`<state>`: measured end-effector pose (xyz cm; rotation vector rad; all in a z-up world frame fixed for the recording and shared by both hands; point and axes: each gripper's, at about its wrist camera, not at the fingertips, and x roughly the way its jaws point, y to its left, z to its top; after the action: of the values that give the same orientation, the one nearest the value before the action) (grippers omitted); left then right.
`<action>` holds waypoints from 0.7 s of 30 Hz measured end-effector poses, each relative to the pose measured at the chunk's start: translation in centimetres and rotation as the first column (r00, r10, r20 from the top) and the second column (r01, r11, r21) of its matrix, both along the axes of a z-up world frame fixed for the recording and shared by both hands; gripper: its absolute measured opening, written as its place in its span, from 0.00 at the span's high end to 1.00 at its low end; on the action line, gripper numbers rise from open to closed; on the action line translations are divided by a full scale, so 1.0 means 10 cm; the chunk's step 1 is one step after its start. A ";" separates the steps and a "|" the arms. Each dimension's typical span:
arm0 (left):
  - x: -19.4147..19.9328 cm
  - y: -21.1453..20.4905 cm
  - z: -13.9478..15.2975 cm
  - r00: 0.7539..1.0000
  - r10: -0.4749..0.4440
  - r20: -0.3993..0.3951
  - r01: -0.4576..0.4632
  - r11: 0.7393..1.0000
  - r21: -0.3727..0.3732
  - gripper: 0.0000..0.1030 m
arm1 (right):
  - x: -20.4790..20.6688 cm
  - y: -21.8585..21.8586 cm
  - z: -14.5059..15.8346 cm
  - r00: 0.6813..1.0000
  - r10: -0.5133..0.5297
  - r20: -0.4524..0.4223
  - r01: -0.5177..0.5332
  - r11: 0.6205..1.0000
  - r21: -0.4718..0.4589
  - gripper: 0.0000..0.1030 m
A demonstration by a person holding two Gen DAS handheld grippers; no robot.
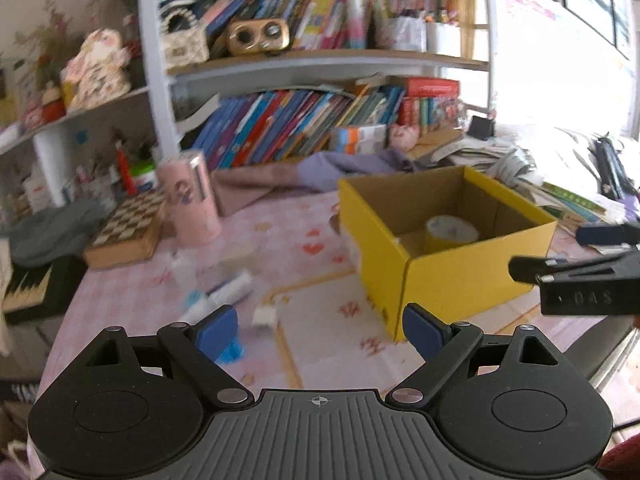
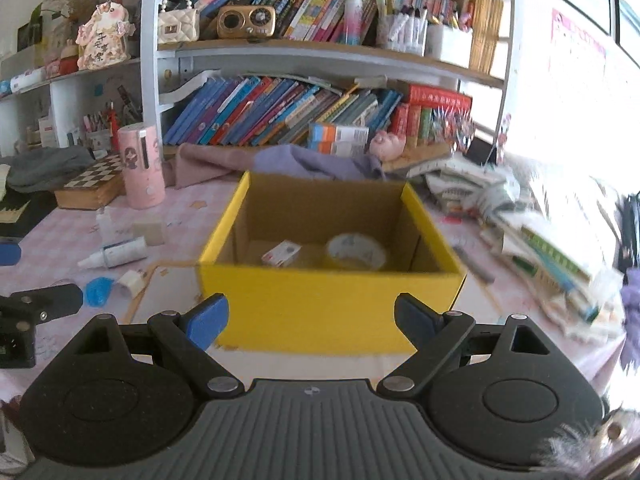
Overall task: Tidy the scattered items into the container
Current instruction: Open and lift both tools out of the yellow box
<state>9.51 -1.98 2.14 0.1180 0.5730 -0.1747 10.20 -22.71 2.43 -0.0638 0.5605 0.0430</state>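
Both tongs, left (image 1: 320,326) and right (image 2: 311,322), gape empty before the yellow box's (image 2: 332,304) near wall.

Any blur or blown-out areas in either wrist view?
Left wrist: motion blur smears the tube and bookshelf; window side at right is blown out. Right wrist: sharper on the yellow box, but the paper stack streaks and the right wall overexposes.
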 end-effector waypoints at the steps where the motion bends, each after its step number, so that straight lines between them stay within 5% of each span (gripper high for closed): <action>1: -0.03 0.04 -0.02 1.000 0.014 -0.002 -0.014 1.000 -0.002 0.11 | -0.04 0.06 -0.03 1.000 0.013 -0.006 -0.013 1.000 -0.004 0.13; 21: -0.39 0.61 -0.18 0.990 0.127 -0.057 -0.128 0.991 -0.025 0.11 | -0.26 0.78 -0.17 0.972 0.221 -0.076 -0.222 0.975 -0.010 0.11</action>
<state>5.57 4.14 0.35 0.0483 0.6311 -0.0620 7.58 -14.87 0.74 -0.1429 0.6266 0.2585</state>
